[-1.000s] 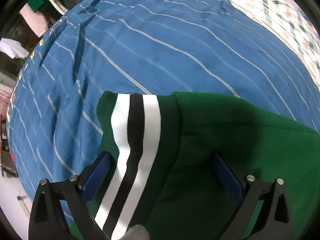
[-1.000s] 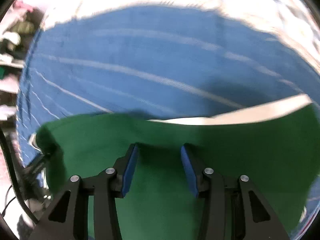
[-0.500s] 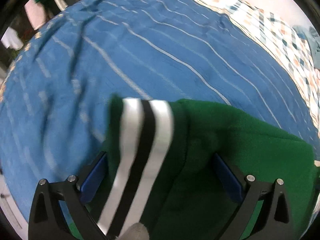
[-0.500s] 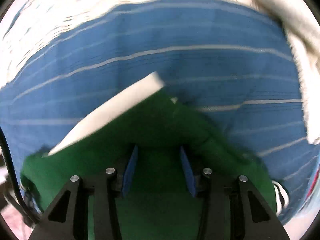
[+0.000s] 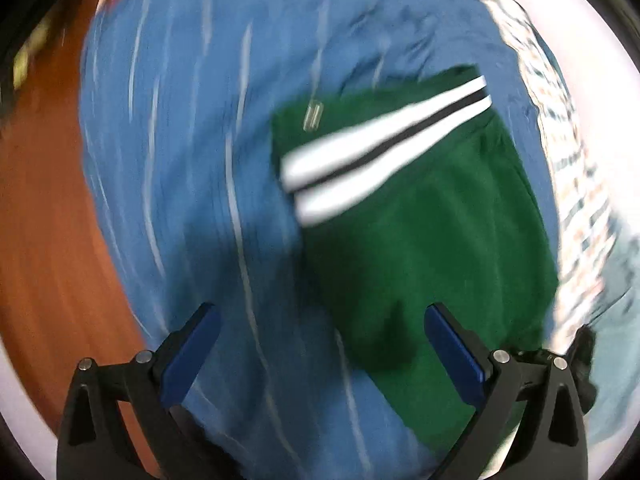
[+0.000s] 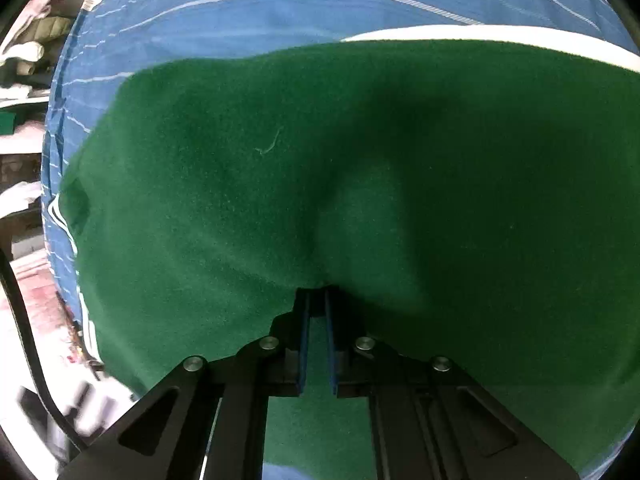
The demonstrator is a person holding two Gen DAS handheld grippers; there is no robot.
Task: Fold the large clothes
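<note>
Green fleece garment with white-and-black striped band (image 5: 420,216), lying part-folded on the blue white-striped bed cover (image 5: 192,128): left tool (image 5: 320,356) has let go and swung clear, jaws wide and empty; right tool (image 6: 316,300) has newly clenched a pinch of the fleece, so the next fold looks ready.

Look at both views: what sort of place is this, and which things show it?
Probably a bedroom or similar home room: a green garment lies on a blue striped bed cover, a checked sheet shows at its edge, and more clothes are piled on shelves beside it.
</note>
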